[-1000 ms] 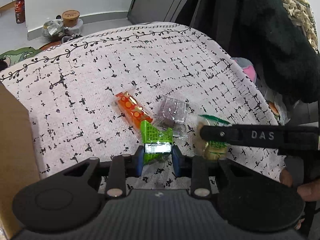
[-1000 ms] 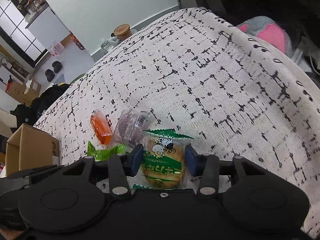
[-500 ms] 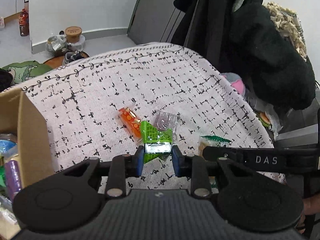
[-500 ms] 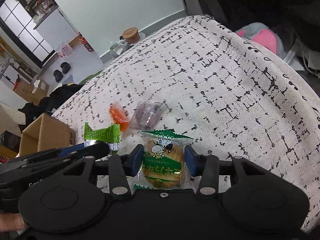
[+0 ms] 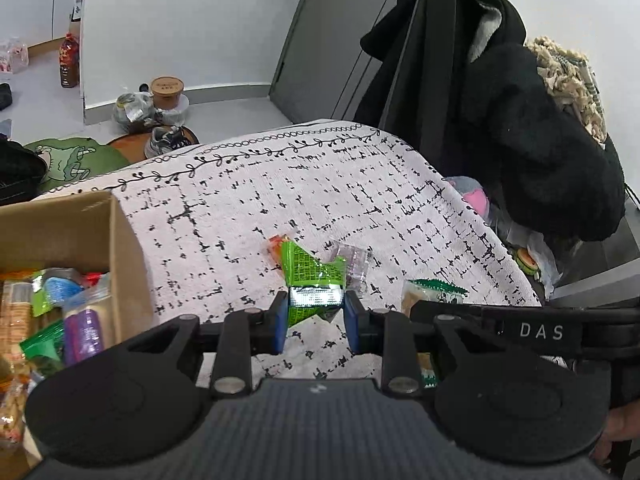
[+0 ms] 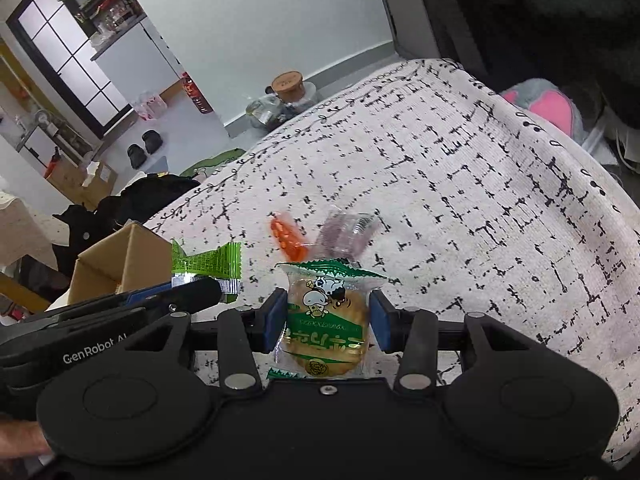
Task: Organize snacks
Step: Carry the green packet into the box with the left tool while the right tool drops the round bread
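My left gripper (image 5: 315,314) is shut on a bright green snack packet (image 5: 310,270), lifted above the patterned cloth (image 5: 248,184). My right gripper (image 6: 326,316) is shut on a clear packet holding a round biscuit with green print (image 6: 326,318), also off the cloth. An orange wrapped snack (image 6: 289,240) and a clear packet with something dark inside (image 6: 346,232) lie on the cloth beyond both grippers. In the right wrist view the left gripper's green packet (image 6: 210,262) shows at the left. An open cardboard box (image 5: 116,224) with several snacks inside stands at the left.
A black coat (image 5: 532,128) hangs at the right over a dark rack. A pink and grey soft thing (image 5: 474,196) lies beside the cloth's right edge. Jars and bags (image 5: 160,96) sit on the floor beyond the cloth's far edge. A hand (image 6: 20,438) shows at the lower left.
Both grippers have risen and drawn back with their packets, so the cloth looks farther off. The cardboard box and its contents have come into the left wrist view.
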A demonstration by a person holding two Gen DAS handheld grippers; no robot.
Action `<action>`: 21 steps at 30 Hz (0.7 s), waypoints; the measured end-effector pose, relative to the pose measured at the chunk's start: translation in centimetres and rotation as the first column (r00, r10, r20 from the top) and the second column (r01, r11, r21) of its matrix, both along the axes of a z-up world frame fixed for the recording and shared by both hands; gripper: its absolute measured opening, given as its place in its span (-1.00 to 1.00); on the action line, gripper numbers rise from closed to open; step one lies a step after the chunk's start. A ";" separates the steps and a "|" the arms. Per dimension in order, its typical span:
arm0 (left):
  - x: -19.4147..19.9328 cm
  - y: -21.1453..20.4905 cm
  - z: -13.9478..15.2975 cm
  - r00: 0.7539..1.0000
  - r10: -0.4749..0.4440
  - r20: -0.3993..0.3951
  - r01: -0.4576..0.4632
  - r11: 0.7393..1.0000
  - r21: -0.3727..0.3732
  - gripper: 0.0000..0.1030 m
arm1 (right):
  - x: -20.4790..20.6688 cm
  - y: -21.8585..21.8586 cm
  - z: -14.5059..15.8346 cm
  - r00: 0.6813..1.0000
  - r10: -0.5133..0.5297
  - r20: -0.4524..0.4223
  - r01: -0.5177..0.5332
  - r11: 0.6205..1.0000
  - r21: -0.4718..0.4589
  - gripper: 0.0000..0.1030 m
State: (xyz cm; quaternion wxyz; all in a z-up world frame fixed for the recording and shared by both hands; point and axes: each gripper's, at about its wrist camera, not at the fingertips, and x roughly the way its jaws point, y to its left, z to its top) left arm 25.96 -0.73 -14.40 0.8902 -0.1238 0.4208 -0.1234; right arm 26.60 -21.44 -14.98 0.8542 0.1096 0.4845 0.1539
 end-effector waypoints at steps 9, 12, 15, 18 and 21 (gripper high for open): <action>-1.5 1.9 0.9 0.999 0.038 0.028 -0.038 0.999 -0.008 -0.47 | -1.0 2.1 1.1 0.999 0.028 0.032 -0.028 1.000 -0.006 -0.15; -2.0 2.6 1.3 0.998 0.051 0.041 -0.051 0.999 -0.012 -0.47 | -1.2 2.9 1.4 0.998 0.038 0.043 -0.038 0.999 -0.005 -0.15; -2.5 3.5 2.0 0.996 0.068 0.054 -0.067 0.998 -0.016 -0.47 | -1.6 3.8 1.9 0.997 0.051 0.055 -0.051 0.999 -0.002 -0.15; -3.3 4.5 2.9 0.992 0.099 0.074 -0.097 0.995 -0.025 -0.46 | -2.0 4.8 2.3 0.995 0.067 0.070 -0.067 0.998 0.007 -0.15; -4.1 5.7 3.5 0.987 0.130 0.091 -0.127 0.991 -0.030 -0.46 | -2.3 5.8 2.7 0.993 0.082 0.080 -0.083 0.996 0.016 -0.15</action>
